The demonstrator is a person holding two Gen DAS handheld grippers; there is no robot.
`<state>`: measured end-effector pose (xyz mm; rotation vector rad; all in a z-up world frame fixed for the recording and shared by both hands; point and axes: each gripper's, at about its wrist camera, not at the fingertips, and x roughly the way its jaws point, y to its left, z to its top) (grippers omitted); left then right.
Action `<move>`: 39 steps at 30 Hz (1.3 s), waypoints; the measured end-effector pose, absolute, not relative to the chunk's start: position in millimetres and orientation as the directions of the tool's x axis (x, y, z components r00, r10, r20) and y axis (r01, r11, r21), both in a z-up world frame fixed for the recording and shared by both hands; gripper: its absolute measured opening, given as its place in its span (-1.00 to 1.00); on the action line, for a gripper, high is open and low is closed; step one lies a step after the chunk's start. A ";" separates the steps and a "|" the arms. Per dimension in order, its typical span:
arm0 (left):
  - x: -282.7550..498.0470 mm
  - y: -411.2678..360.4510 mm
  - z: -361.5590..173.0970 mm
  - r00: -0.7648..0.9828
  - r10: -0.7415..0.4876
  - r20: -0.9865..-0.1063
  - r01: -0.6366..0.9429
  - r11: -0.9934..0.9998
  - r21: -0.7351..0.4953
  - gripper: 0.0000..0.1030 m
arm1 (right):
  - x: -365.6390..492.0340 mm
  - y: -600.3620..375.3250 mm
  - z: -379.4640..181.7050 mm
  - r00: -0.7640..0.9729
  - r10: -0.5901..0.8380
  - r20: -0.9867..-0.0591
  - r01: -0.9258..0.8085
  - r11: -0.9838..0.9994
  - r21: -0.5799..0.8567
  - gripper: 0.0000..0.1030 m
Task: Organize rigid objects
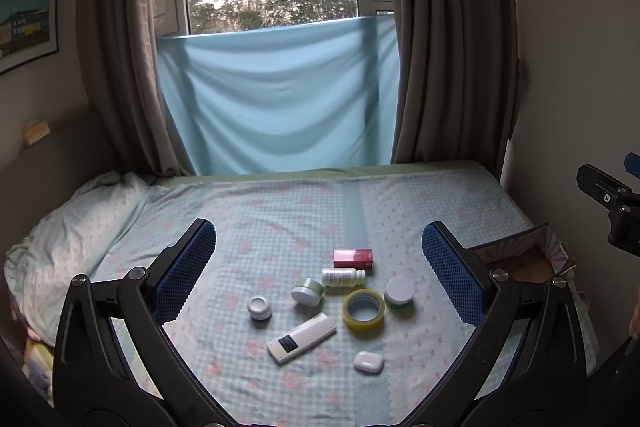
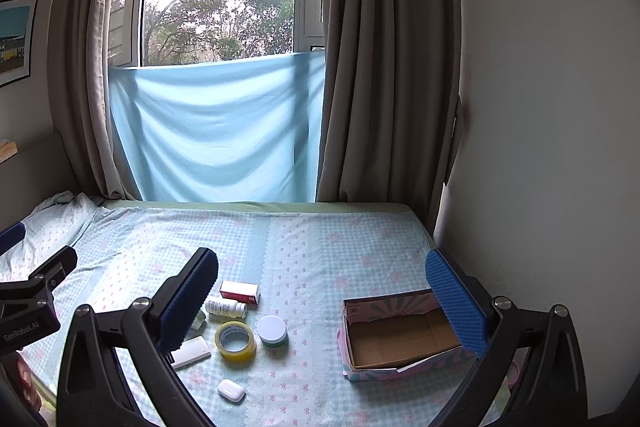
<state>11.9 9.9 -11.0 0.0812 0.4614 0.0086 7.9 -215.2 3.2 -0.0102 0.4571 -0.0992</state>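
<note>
Several small items lie on the bed: a red box (image 1: 353,258) (image 2: 239,292), a white pill bottle (image 1: 343,277) (image 2: 226,308), a yellow tape roll (image 1: 363,309) (image 2: 235,341), a green jar with a white lid (image 1: 399,291) (image 2: 272,331), a tipped green jar (image 1: 307,291), a small white jar (image 1: 259,307), a white remote (image 1: 302,338) (image 2: 191,351) and a white earbud case (image 1: 368,361) (image 2: 231,390). An open, empty cardboard box (image 2: 400,339) (image 1: 520,259) sits to their right. My left gripper (image 1: 319,243) and right gripper (image 2: 320,275) are open, empty and above the bed.
The bed (image 2: 320,247) has a checked floral sheet and a crumpled quilt (image 1: 72,227) at the left. A curtained window with a blue cloth (image 1: 280,99) stands behind. A wall (image 2: 540,147) borders the right side.
</note>
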 end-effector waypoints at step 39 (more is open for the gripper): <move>259.4 196.7 -323.9 0.347 0.071 -0.935 -0.122 0.992 0.030 0.99 | 237.6 -103.5 -286.3 0.368 0.108 -0.924 0.070 0.987 0.144 1.00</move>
